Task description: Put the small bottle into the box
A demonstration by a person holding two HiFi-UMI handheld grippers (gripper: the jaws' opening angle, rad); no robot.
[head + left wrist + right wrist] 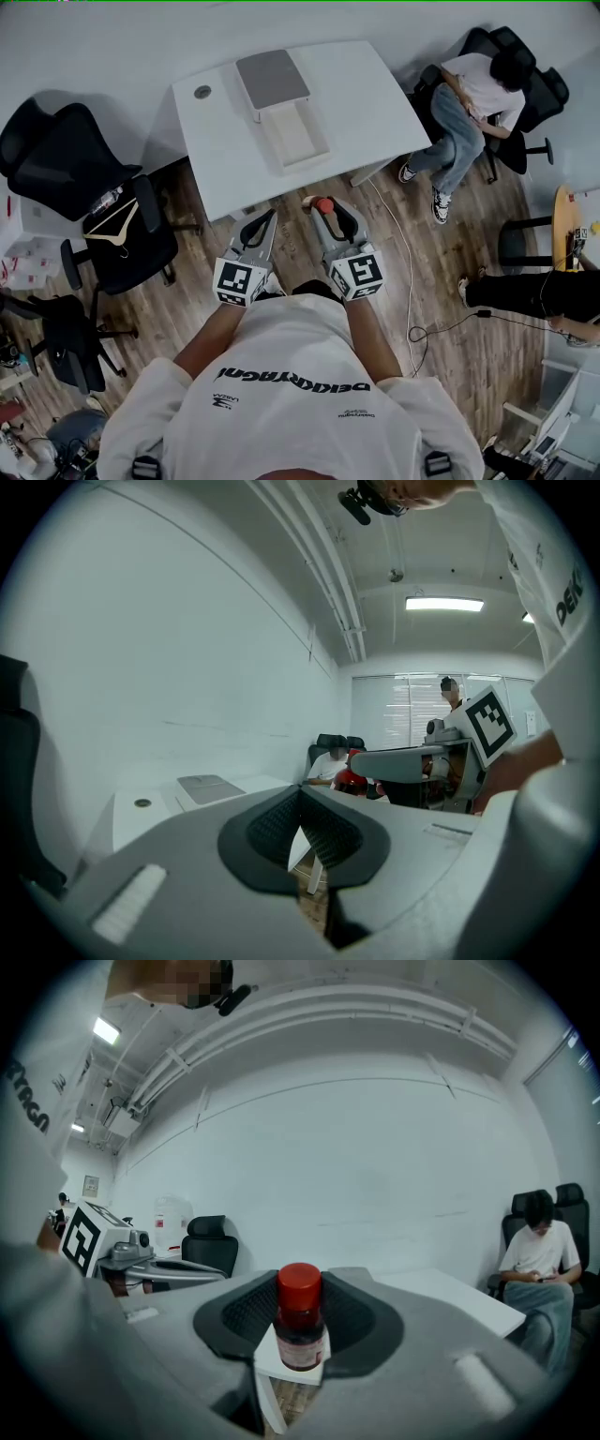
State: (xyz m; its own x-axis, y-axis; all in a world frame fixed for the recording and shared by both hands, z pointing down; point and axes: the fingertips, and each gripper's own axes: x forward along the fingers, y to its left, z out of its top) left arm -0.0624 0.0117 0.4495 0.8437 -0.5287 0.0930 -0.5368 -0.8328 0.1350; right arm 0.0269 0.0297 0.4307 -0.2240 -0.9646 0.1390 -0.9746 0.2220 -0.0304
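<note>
The small bottle (300, 1333), dark with a red cap (323, 205) and a pale label, stands upright between the pads of my right gripper (325, 210), which is shut on it. The gripper holds it in the air just off the near edge of the white table (375, 94). The box (294, 136), a white open tray with a grey lid (272, 77) raised behind it, sits at the middle of the table. My left gripper (265, 221) hovers beside the right one, its dark pads (281, 834) meeting with nothing between them.
A round grommet (202, 92) is set in the table's far left corner. Black office chairs (75, 169) stand to the left. A seated person (469, 103) is at the table's right end. A cable (405, 272) runs over the wooden floor.
</note>
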